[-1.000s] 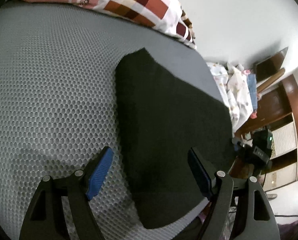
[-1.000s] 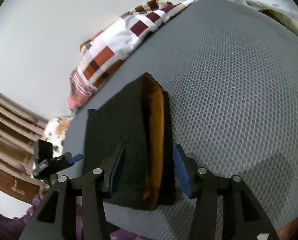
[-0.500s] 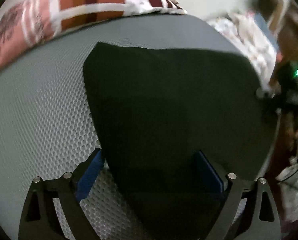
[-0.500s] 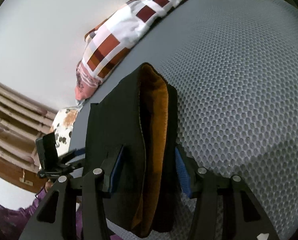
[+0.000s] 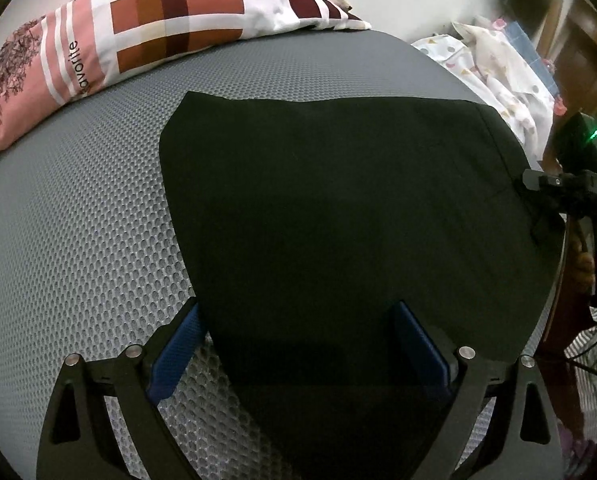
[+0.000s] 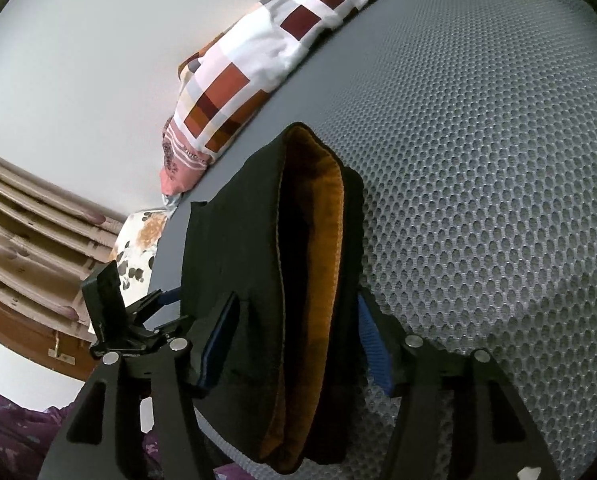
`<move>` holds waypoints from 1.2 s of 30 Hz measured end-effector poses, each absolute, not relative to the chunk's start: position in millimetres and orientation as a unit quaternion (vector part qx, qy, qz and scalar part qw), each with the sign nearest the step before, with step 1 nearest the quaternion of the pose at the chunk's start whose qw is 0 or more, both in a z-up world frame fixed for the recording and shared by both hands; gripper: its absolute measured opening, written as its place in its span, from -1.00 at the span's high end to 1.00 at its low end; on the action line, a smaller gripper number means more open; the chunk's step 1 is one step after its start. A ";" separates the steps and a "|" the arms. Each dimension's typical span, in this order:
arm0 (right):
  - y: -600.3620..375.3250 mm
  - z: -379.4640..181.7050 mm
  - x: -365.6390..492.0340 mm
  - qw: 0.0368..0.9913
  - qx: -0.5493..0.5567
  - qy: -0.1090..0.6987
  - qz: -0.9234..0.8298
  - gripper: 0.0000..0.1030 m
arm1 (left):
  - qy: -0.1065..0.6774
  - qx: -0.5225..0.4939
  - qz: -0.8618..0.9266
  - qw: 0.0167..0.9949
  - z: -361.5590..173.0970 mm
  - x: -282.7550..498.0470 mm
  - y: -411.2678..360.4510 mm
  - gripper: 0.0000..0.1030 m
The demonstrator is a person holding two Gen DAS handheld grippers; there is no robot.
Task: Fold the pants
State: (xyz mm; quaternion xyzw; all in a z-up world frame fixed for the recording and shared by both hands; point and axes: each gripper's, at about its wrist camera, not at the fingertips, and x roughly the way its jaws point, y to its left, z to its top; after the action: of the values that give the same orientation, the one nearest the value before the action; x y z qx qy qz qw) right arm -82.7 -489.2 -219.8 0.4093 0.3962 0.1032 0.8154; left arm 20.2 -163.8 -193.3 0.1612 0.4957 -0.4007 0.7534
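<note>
Lying folded on the grey honeycomb-mesh mattress [image 5: 78, 248], the black orange-lined pants [image 5: 338, 200] are sitting between both spread grippers — left gripper [image 5: 298, 344] wide, right gripper [image 6: 294, 340] just opening — so withdrawing straight back is likely keeping layers undisturbed.

Legible text: "favorite", printed sideways along the pink striped end of the pillow [image 5: 70, 68] (left wrist view). Nothing else readable; markings on the far device too blurred.
</note>
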 end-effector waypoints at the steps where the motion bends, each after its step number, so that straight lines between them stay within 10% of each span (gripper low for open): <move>1: -488.1 -219.5 -82.5 0.817 0.406 0.396 0.104 -0.12 | 0.495 0.162 -0.400 0.754 -193.4 20.2 -163.9 -0.82; 15: -475.3 -214.1 -68.8 0.821 0.384 0.407 0.117 -0.53 | 0.480 0.152 -0.405 0.764 -194.5 18.4 -164.0 -0.76; 18: -472.5 -213.0 -62.3 0.830 0.360 0.413 0.104 -0.26 | 0.475 0.147 -0.405 0.767 -191.9 19.5 -161.5 -0.44; 19: -472.9 -215.7 -59.3 0.827 0.358 0.423 0.097 0.15 | 0.474 0.143 -0.405 0.769 -189.9 20.9 -159.0 -0.12; 22: -474.7 -220.8 -60.1 0.820 0.375 0.420 0.106 0.39 | 0.498 0.093 -0.422 0.752 -185.9 34.6 -149.1 0.46; 36: -483.6 -227.7 -79.4 0.795 0.403 0.434 0.133 0.18 | 0.585 -0.032 -0.459 0.668 -194.6 77.5 -123.3 0.05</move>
State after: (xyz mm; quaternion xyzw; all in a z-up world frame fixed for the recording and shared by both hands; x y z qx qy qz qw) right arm -79.4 -483.6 -227.7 0.4032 0.4340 0.1329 0.7946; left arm 77.5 -123.3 -194.6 -0.0319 0.5850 -0.4591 0.6678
